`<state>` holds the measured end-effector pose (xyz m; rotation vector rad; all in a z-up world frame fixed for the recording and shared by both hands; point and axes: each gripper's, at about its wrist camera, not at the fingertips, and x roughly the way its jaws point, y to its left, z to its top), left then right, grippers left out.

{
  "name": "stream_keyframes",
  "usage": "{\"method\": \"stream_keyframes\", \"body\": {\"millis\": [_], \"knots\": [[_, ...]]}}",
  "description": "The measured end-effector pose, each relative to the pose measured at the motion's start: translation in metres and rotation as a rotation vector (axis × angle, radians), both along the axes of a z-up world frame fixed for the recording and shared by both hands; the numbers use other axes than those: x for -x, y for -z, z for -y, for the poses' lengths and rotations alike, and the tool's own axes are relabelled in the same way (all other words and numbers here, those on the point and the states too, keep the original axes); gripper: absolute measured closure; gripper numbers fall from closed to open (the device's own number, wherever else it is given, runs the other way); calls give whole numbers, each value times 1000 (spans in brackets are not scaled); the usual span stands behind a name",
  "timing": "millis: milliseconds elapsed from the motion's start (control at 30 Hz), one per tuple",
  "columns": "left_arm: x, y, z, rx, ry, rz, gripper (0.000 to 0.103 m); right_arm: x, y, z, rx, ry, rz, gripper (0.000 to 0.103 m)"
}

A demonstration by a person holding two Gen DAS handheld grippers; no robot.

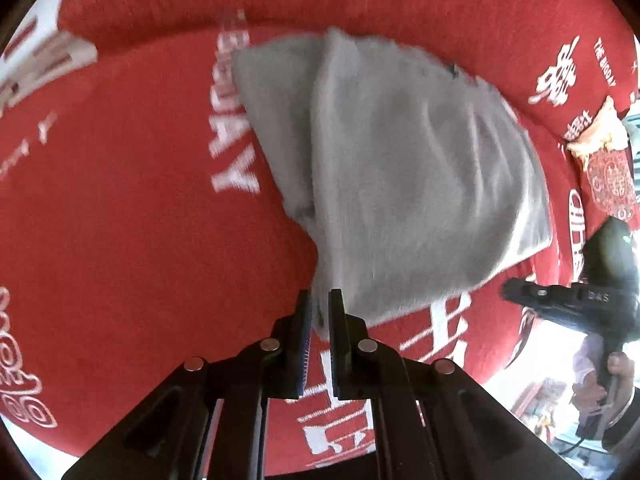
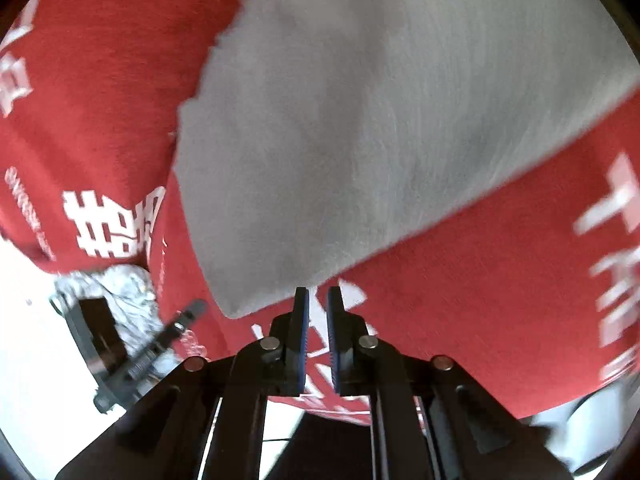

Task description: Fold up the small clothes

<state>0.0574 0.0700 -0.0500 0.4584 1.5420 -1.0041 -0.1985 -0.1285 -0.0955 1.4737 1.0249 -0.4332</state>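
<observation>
Left gripper [image 1: 319, 308] is pinching the grey cloth [image 1: 400, 168] corner, lifting it off the red cover [image 1: 120, 200]. Right gripper [image 2: 318, 306] is nearly closed, hold unclear. Keep edges level while carrying over.

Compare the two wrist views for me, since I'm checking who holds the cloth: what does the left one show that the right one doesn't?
Only the left wrist view shows the left gripper shut on a corner of the grey cloth, plus the right gripper from outside, in a hand. Only the right wrist view shows the right gripper's own fingertips nearly closed at the cloth's edge with red fabric showing between them, so a grip there is unclear, and crumpled foil. Both show the grey cloth and the red printed cover.
</observation>
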Motion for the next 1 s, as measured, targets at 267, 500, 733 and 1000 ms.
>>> {"method": "stream_keyframes", "body": {"millis": [267,500,733,1000], "knots": [[-29,-8,53,49,-55,93,95,45,-28,99,243,138,-169,91],[-23,16,94,-14,-64,166,95,29,-28,131,380,61,-300,91],[-21,36,92,-67,-90,166,95,74,-28,148,444,4,-409,53],[-12,38,97,-95,-75,211,95,91,5,152,297,-48,-400,96]]}}
